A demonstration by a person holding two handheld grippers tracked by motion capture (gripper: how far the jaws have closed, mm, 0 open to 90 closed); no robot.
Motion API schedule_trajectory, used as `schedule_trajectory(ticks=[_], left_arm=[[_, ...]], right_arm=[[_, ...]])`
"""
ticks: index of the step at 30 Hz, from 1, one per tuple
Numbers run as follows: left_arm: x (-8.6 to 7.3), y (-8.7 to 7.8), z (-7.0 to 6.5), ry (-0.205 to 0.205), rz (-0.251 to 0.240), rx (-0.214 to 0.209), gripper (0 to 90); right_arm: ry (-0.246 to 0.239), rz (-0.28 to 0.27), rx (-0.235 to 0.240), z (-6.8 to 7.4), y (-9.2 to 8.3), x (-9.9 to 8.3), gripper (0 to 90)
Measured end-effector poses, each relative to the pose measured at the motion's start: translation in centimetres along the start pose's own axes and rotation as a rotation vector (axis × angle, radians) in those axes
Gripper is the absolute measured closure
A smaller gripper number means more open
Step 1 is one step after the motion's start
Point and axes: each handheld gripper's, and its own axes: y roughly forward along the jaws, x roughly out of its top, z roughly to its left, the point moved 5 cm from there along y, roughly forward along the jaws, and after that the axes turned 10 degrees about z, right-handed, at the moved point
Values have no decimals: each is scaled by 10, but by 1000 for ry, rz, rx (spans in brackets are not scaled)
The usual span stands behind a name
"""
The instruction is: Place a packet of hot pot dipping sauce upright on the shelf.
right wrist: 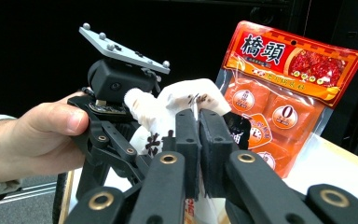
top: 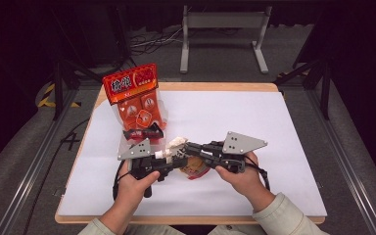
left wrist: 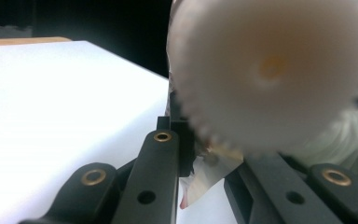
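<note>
**Ana:** White paper covers the counter [top: 274, 127]. Where's the pouch?

**Ben:** Nearest us, the small white pouch [top: 176, 145] is held up between both tools, just in front of the orange snack bag [top: 136, 100]. The left tool [top: 165, 157] is clamped on its ribbed white cap [left wrist: 270, 70]; the right tool [right wrist: 199, 140] is pinched together on its crumpled top edge.

**Ana:** How will it handle?

**Ben:** Light, soft and crinkly, probably slippery. The stiff cap is the surest hold; behind it the snack bag stands upright.
</note>
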Motion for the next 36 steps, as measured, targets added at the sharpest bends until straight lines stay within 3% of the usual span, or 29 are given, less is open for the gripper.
schedule_trajectory(ticks=[4, 10, 16, 19, 22, 36], left_arm=[[4, -6, -2, 63, 42, 24, 864], [9, -19, 1, 160, 154, 67, 865], [16, -36, 3, 187, 180, 70, 867], [18, -43, 3, 202, 231, 59, 868], [20, -50, 4, 212, 249, 59, 869], [30, -82, 16, 198, 243, 97, 872]], right_arm=[[4, -3, 17, -1, -5, 1, 780], [6, -16, 16, -3, -18, 4, 742], [18, -12, -17, -14, -32, 1, 744], [37, -8, -33, -21, -38, -4, 739], [54, 5, -56, -31, -44, -11, 740], [132, 67, -125, -64, -64, -44, 738]])
